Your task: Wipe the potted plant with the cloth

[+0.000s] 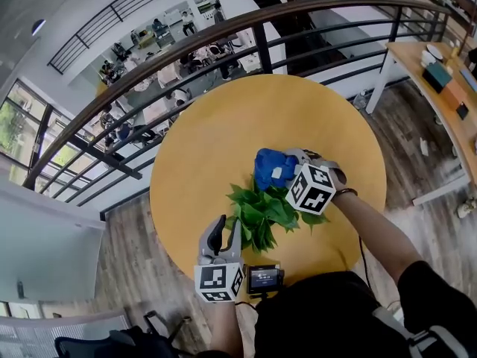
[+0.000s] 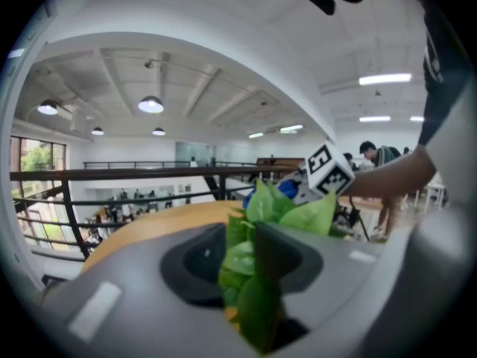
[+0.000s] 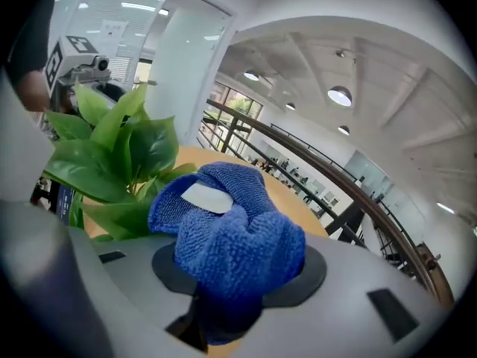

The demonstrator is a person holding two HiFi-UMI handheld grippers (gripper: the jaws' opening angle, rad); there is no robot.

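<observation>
We judge the job as barely begun or in mid-course; the leaves carry no mark that tells us which have been wiped, so most of the wiping may remain. The round yellow table (image 1: 216, 148) bears the potted plant (image 1: 261, 211) near its edge closest to us, its pot hidden under the foliage. The left gripper (image 1: 226, 237) sits at the plant's near side, jaws apart with a few leaves standing in the gap, not visibly pinched; it seems to be there to steady a stem. The right gripper (image 3: 223, 304) is clamped on the bunched blue cloth (image 3: 238, 245), which hangs at the far side of the foliage, just beside the top leaves; whether it touches them we cannot tell.

By count: one table; one plant; two grippers; one cloth, with one white label on it.
</observation>
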